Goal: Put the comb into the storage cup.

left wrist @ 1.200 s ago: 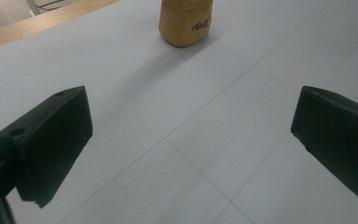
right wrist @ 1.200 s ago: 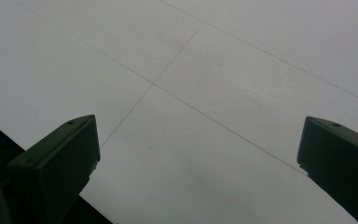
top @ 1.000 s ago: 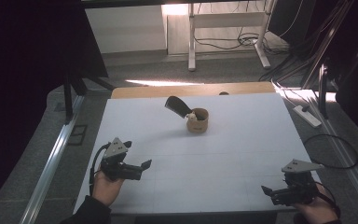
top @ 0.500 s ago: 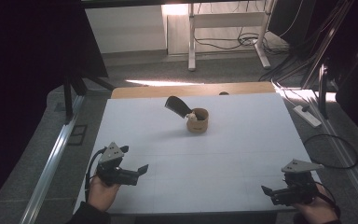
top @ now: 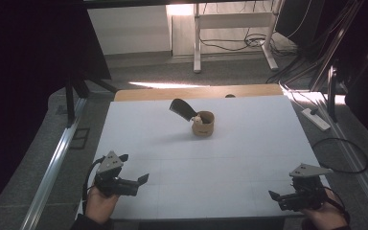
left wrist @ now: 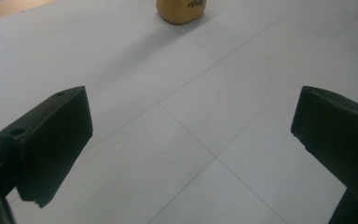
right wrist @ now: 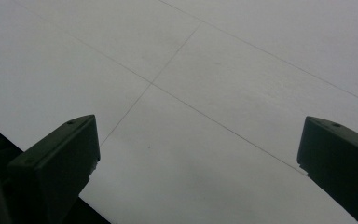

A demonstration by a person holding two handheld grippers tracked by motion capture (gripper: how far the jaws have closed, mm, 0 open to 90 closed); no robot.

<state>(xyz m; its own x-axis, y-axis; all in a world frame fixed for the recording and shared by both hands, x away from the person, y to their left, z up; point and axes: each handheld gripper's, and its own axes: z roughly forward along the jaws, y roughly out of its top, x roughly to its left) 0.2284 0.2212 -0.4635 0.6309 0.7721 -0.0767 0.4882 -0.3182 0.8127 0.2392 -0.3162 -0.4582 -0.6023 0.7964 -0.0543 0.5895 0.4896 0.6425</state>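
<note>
Item: cup (top: 203, 123), small, tan, upright on the white table (top: 249, 158), on the far half a little left of centre, well apart from both grippers; its base, with a dark mark on the wall, also appears at the top edge of the left gripper view (left wrist: 182, 10). Contents: a dark spoon (top: 182, 109) with a broad flat end leans out over the rim to the upper left, and a small pale object (top: 198, 119) sits at the rim beside it, too small to identify; the cup's inside is otherwise hidden. Left gripper (top: 141, 179): held low at the near left corner of the table, jaws spread wide with nothing between them, aimed roughly rightward across the surface. Change: over the last second it has slid back toward the near edge and dropped a little lower. Right gripper (top: 273, 195): at the near right corner, jaws likewise wide apart and empty, aimed leftward over the table's near edge; it has kept its place. Cup, spoon and pale object have not moved. Reading: neither gripper is engaged with the cup, and the left one's retreat suggests a settling at a rest position rather than an approach; any work on the cup or its contents appears not yet begun.
</note>
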